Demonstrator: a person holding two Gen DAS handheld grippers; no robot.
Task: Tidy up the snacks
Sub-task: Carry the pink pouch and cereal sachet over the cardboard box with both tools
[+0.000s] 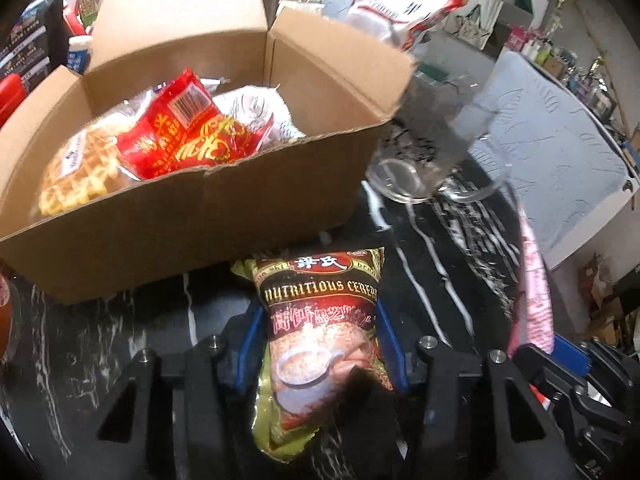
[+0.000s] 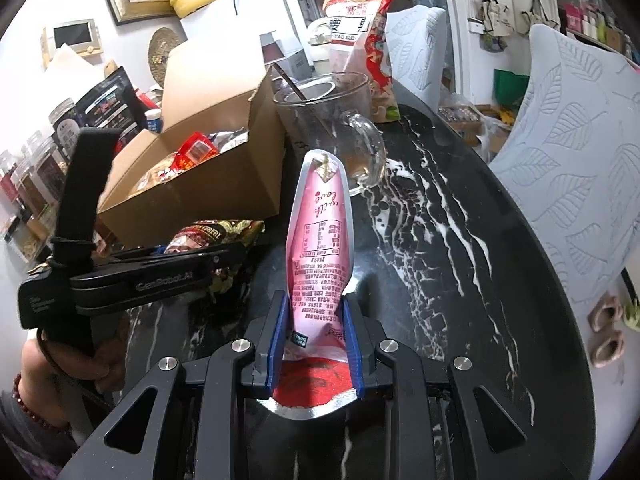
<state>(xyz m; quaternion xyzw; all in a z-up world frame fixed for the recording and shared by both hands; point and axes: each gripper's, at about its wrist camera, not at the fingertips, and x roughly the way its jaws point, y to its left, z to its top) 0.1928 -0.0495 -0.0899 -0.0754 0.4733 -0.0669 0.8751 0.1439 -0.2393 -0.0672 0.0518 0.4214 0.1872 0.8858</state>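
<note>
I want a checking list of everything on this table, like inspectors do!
Surface: black marble table with white veins, round edge.
Job's things: open brown cardboard box holding waffle pack and red snack packet; cereal sachet on table before the box; pink foil pouch.
Clutter: clear glass mug, tall red-and-white snack bag.
Grippers: left gripper fingers flank the cereal sachet; right gripper shut on the pink pouch.
Cables: nothing seen.
Surroundings: leaf-pattern cushions, jars, shelves.
</note>
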